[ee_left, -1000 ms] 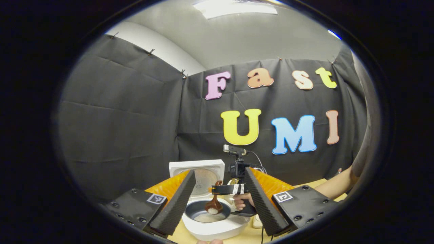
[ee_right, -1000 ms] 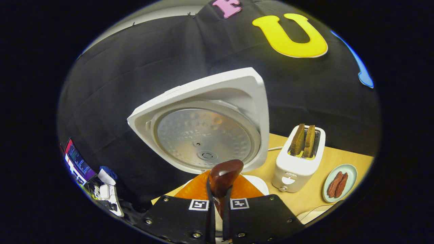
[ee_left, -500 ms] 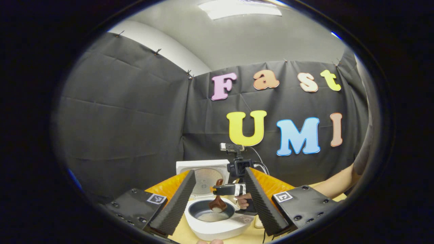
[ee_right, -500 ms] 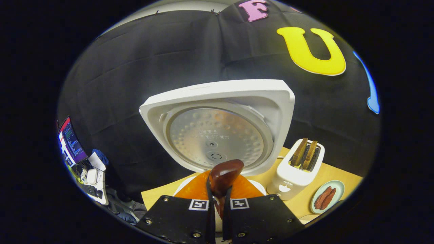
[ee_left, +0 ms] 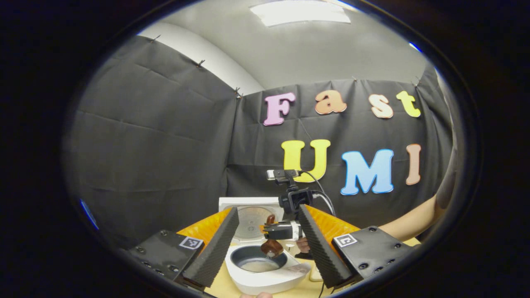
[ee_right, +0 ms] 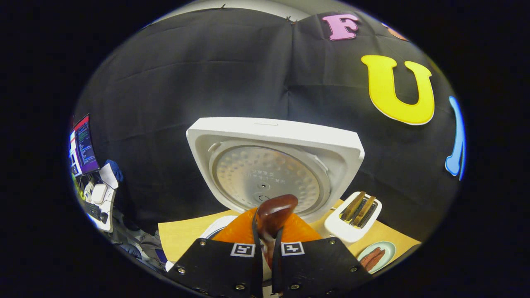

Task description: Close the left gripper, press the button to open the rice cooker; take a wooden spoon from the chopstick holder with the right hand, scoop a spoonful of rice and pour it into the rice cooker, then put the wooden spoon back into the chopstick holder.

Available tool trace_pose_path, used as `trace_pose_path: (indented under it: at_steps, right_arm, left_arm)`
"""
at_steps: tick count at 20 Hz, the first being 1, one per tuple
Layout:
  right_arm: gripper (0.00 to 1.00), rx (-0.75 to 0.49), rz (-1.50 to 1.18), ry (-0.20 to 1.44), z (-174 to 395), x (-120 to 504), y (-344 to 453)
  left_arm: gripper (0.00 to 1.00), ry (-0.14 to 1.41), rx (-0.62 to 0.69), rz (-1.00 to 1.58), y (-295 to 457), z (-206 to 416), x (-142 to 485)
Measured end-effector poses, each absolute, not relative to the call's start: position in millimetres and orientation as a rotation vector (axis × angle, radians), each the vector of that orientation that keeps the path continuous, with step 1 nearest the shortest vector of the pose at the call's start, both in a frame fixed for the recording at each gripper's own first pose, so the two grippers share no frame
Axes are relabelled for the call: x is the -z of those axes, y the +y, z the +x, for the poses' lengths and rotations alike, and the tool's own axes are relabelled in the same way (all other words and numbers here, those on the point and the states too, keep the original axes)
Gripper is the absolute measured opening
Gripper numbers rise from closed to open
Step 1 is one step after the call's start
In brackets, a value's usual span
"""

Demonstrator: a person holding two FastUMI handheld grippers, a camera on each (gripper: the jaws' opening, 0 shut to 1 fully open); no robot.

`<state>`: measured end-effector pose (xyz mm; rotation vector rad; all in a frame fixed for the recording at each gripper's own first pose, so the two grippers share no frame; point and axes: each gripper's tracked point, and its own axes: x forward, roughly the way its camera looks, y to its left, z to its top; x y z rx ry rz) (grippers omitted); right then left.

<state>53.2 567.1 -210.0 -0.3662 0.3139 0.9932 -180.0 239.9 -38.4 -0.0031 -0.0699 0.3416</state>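
Observation:
The white rice cooker [ee_left: 265, 283] stands with its lid [ee_left: 248, 215] up, and a pale layer of rice lies in its dark inner pot [ee_left: 257, 264]. My left gripper [ee_left: 268, 210] is open, and the cooker shows between its fingers, farther off. In the same left gripper view my right gripper [ee_left: 282, 230], held by a hand [ee_left: 304, 245], hangs the wooden spoon [ee_left: 271, 247] bowl-down just above the pot. In the right gripper view my right gripper [ee_right: 265, 242] is shut on the wooden spoon's handle [ee_right: 274, 213], facing the lid's metal inner plate [ee_right: 267, 180].
A white toaster [ee_right: 352, 219] with two toast slices stands right of the cooker on the wooden table [ee_right: 178, 236]. A pale plate [ee_right: 374, 256] with sausages lies nearer. A monitor [ee_right: 85, 145] and desk clutter sit beyond the table's left edge. A forearm [ee_left: 408, 221] reaches in from the right.
My right gripper has lifted the spoon from inside the pot to just above it. The left gripper has drawn back a little, so the cooker looks smaller.

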Motion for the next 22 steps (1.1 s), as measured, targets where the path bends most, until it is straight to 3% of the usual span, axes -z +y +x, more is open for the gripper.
trace_pose_path:
  at_steps: [17,22]
  right_arm:
    - [0.09,-1.082,-0.457,0.166,30,173,556]
    - [0.09,-1.108,-0.284,0.219,29,160,549]
  left_arm:
    - [1.0,-0.008,-0.36,0.137,226,-182,63]
    - [1.0,-0.017,-0.348,0.123,222,-180,58]
